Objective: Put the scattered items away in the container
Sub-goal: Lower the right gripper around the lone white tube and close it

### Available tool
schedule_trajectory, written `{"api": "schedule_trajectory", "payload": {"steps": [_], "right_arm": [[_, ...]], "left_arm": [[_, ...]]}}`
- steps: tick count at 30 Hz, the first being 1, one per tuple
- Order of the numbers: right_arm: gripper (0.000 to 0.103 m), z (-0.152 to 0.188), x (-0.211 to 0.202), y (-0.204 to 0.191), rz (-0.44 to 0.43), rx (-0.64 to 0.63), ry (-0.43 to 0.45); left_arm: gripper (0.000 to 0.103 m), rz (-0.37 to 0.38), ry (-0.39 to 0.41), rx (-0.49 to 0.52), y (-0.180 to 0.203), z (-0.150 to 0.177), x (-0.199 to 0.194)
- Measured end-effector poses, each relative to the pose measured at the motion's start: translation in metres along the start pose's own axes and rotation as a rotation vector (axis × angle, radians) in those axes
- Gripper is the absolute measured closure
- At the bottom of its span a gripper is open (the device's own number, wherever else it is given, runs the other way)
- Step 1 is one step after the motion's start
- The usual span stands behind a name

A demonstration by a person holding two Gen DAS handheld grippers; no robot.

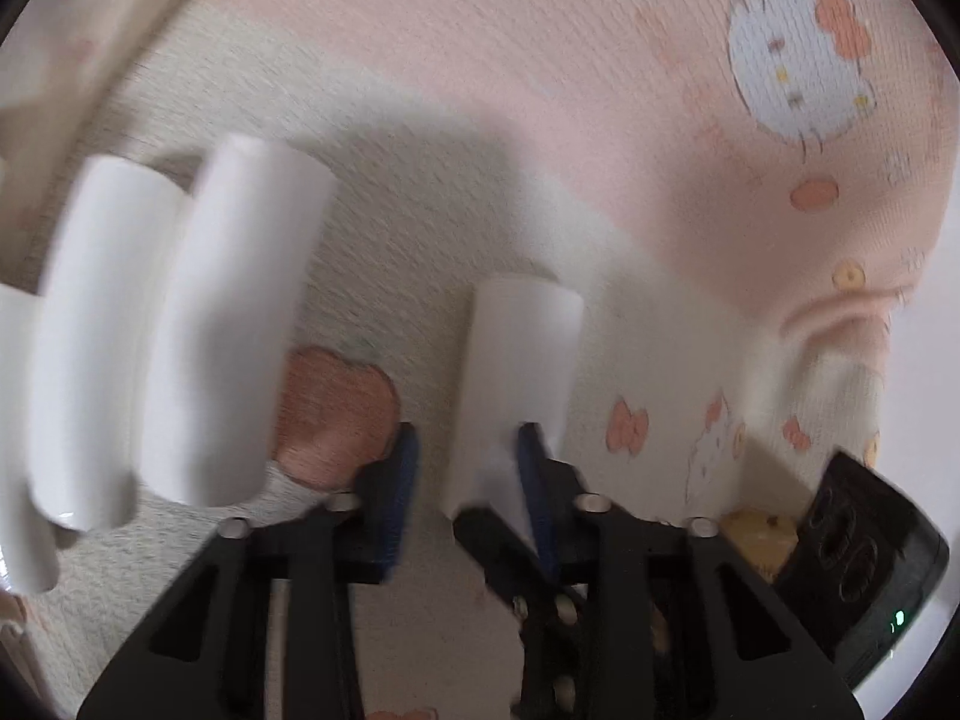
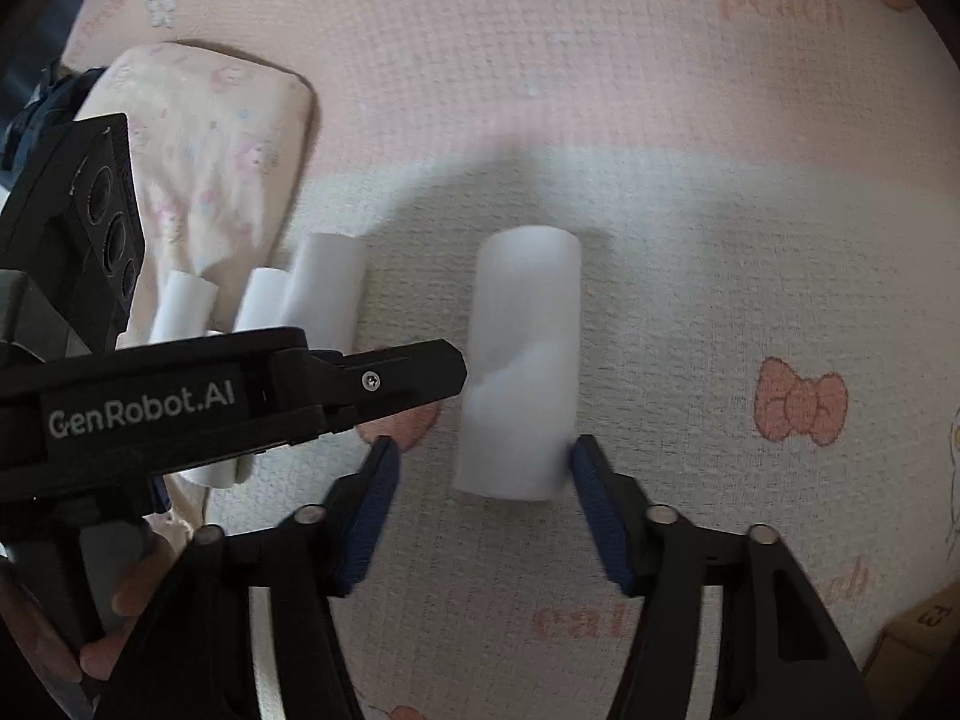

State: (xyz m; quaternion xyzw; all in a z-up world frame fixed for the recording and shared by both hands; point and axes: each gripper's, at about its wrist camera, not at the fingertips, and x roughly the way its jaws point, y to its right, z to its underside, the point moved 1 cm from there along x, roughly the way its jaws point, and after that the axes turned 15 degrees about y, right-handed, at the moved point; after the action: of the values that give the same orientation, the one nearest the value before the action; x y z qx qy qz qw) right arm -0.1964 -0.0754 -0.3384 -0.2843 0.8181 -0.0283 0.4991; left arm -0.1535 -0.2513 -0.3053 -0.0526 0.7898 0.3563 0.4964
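A white paper roll (image 2: 522, 360) lies on a pink and cream cartoon-print blanket (image 2: 660, 120). My right gripper (image 2: 480, 462) straddles its near end, open: the right pad touches the roll and the left pad stands clear. One finger (image 2: 420, 372) of the left gripper reaches in from the left to the roll's left side. In the left wrist view the left gripper (image 1: 465, 474) is open, with the same roll (image 1: 522, 360) against its right pad and a gap at its left pad. Several more white rolls (image 2: 324, 288) lie by a pale printed fabric pouch (image 2: 204, 168).
Two blurred white rolls (image 1: 234, 312) fill the left of the left wrist view. The right gripper's black housing (image 1: 864, 564) sits at the lower right there. A hand (image 2: 120, 600) holds the left gripper's handle. A cardboard box corner (image 2: 924, 624) shows at the lower right.
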Motion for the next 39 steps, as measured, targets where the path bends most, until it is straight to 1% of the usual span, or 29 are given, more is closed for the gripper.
{"api": "schedule_trajectory", "payload": {"steps": [1, 4, 7, 9, 11, 15, 18, 20, 22, 25, 29, 32, 33, 35, 36, 38, 39], "right_arm": [[0.063, 0.001, 0.003, 0.002, 0.013, 0.001, -0.017], [0.064, 0.002, 0.003, 0.006, 0.008, 0.023, -0.042], [0.064, 0.007, -0.001, 0.003, 0.025, -0.006, -0.067], [0.064, 0.014, -0.006, -0.001, 0.043, -0.036, -0.081], [0.064, 0.023, -0.013, -0.002, 0.047, -0.039, -0.103], [0.064, 0.043, -0.028, 0.001, 0.043, -0.018, -0.136], [0.064, 0.059, -0.039, 0.010, 0.041, 0.027, -0.157], [0.064, 0.069, -0.046, 0.013, 0.041, 0.037, -0.164], [0.064, 0.081, -0.054, 0.016, 0.053, 0.039, -0.175], [0.068, 0.098, -0.067, 0.014, 0.042, 0.047, -0.177], [0.068, 0.119, -0.083, 0.013, 0.031, 0.066, -0.172], [0.068, 0.127, -0.092, 0.020, 0.019, 0.114, -0.158], [0.068, 0.126, -0.096, 0.021, 0.020, 0.124, -0.144], [0.067, 0.121, -0.104, 0.024, 0.026, 0.136, -0.096], [0.065, 0.118, -0.107, 0.025, 0.029, 0.139, -0.077], [0.045, 0.112, -0.111, 0.028, 0.030, 0.139, -0.053], [0.045, 0.109, -0.112, 0.029, 0.029, 0.136, -0.043]], "left_arm": [[0.083, 0.010, -0.004, 0.002, 0.002, 0.002, -0.001], [0.084, 0.009, -0.010, 0.022, 0.009, 0.012, -0.004], [0.084, -0.005, -0.014, 0.058, 0.015, 0.025, -0.008], [0.084, -0.011, -0.017, 0.079, 0.018, 0.037, -0.012], [0.084, -0.013, -0.014, 0.098, 0.022, 0.048, -0.017], [0.084, -0.005, -0.027, 0.103, 0.027, 0.078, -0.024], [0.084, 0.012, -0.051, 0.116, 0.030, 0.099, -0.028], [0.084, 0.016, -0.069, 0.137, 0.032, 0.111, -0.029], [0.084, 0.005, -0.091, 0.164, 0.035, 0.124, -0.030], [0.085, -0.008, -0.105, 0.194, 0.033, 0.145, -0.036], [0.084, 0.008, -0.134, 0.163, 0.027, 0.163, -0.044], [0.083, 0.019, -0.118, 0.161, 0.027, 0.163, -0.051], [0.079, 0.029, -0.104, 0.165, 0.029, 0.160, -0.055], [0.065, 0.065, -0.085, 0.171, 0.033, 0.155, -0.059], [0.054, 0.081, -0.078, 0.179, 0.036, 0.151, -0.061], [0.053, 0.084, -0.063, 0.207, 0.041, 0.143, -0.060], [0.053, 0.078, -0.057, 0.221, 0.043, 0.139, -0.058]]}}
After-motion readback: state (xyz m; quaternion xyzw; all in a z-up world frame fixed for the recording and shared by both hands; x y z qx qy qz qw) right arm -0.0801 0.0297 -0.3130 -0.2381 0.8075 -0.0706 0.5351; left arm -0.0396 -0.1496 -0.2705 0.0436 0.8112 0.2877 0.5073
